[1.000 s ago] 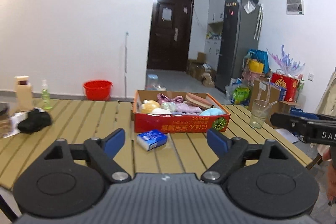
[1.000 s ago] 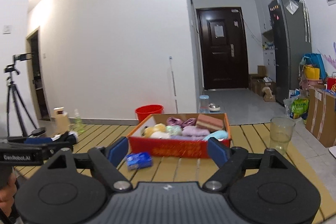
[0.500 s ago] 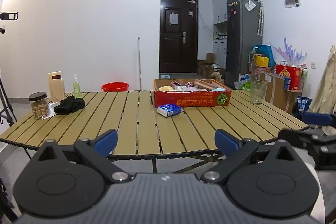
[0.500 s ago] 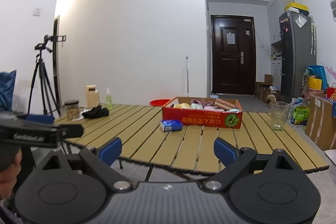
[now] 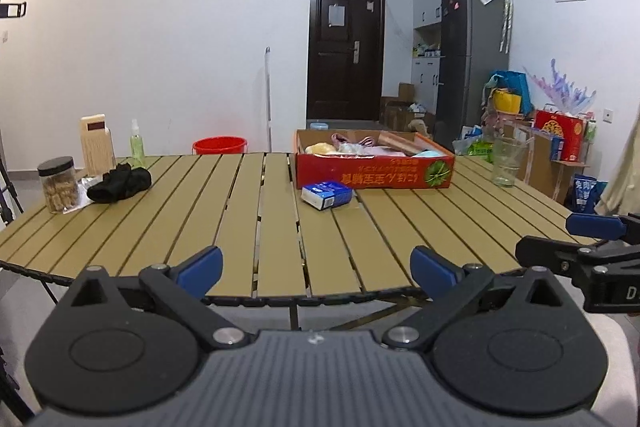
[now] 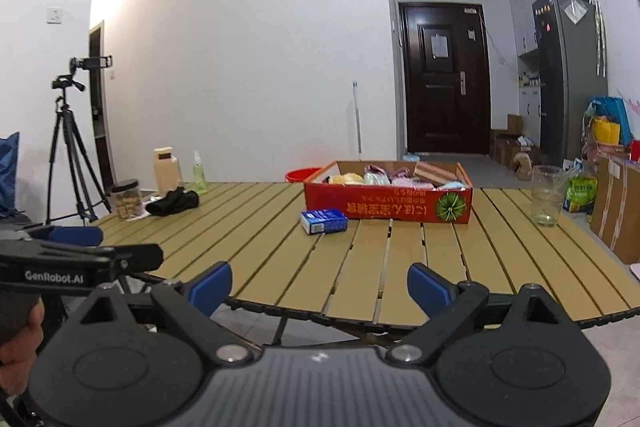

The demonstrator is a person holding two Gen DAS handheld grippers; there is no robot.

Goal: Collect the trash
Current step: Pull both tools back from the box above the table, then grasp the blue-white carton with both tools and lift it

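Observation:
A red cardboard box (image 5: pixel 374 179) (image 6: pixel 388 205) filled with several wrappers and soft scraps stands at the far middle of the slatted table (image 5: pixel 240 227) (image 6: pixel 280 267). A blue tissue pack (image 5: pixel 327 194) (image 6: pixel 324 221) lies just in front of its left corner. A crumpled black cloth (image 5: pixel 120 183) (image 6: pixel 173 203) lies far left. My left gripper (image 5: pixel 317 267) hangs open and empty at the table's near edge. My right gripper (image 6: pixel 319 286) is also open and empty, back from the near edge. Both are well short of the box.
A jar of snacks (image 5: pixel 61 183), a beige carton (image 5: pixel 95 145) and a green spray bottle (image 5: pixel 137 145) stand at the far left. An empty glass (image 6: pixel 547 201) stands far right. A camera tripod (image 6: pixel 68 131) is left of the table and a red bucket (image 5: pixel 219 146) sits behind it.
Both grippers have drawn back from the box and sunk, so the whole tabletop now shows. Their jaws stand a little wider than before.

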